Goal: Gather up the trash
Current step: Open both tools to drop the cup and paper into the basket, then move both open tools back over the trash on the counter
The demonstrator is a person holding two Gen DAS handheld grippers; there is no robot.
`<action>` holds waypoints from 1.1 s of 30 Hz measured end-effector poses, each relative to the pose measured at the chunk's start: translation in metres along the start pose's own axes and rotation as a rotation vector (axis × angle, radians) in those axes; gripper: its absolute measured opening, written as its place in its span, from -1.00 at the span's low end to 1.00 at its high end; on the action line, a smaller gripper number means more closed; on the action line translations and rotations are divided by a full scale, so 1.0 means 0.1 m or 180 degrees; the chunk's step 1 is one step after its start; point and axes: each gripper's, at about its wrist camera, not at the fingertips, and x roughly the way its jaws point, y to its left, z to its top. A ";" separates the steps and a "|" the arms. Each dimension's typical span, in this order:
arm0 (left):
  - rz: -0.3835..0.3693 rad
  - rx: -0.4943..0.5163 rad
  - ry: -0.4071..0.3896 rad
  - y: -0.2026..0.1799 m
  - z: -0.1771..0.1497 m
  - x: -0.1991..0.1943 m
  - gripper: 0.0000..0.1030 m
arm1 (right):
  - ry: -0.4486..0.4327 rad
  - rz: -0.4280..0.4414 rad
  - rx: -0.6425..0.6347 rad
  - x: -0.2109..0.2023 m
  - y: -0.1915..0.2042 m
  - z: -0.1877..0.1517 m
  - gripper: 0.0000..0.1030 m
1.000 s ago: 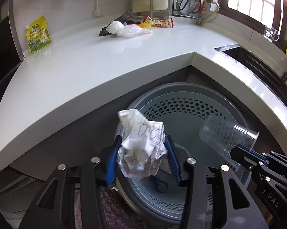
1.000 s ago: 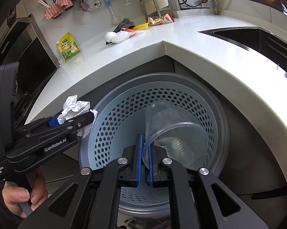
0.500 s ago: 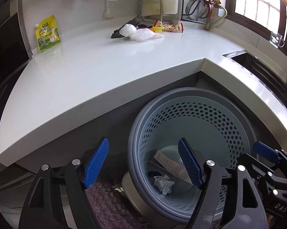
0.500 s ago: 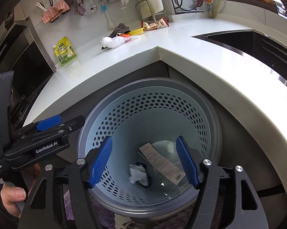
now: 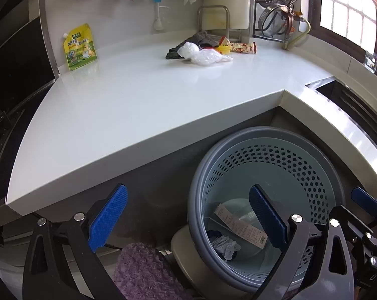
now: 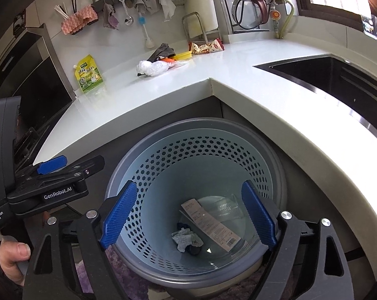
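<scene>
Both grippers, left gripper (image 5: 186,216) and right gripper (image 6: 187,215), just opened, gape empty above the bin rim (image 6: 238,122).

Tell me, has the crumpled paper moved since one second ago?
Yes. The crumpled paper has left the left gripper, whose jaws have just been opening, and lies down inside the bin.
</scene>
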 end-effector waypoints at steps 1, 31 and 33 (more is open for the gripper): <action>0.0012 -0.0014 -0.0014 0.02 0.01 -0.01 0.88 | -0.0031 -0.0064 -0.0051 -0.01 0.03 0.01 0.59; 0.0315 -0.0447 -0.0331 0.19 1.73 0.68 0.88 | -0.0742 -0.0581 -0.0878 0.65 -0.06 2.18 0.68; 0.0295 -0.0455 -0.0233 0.15 1.82 0.84 0.88 | -0.0631 -0.0494 -0.0801 0.81 -0.13 2.32 0.68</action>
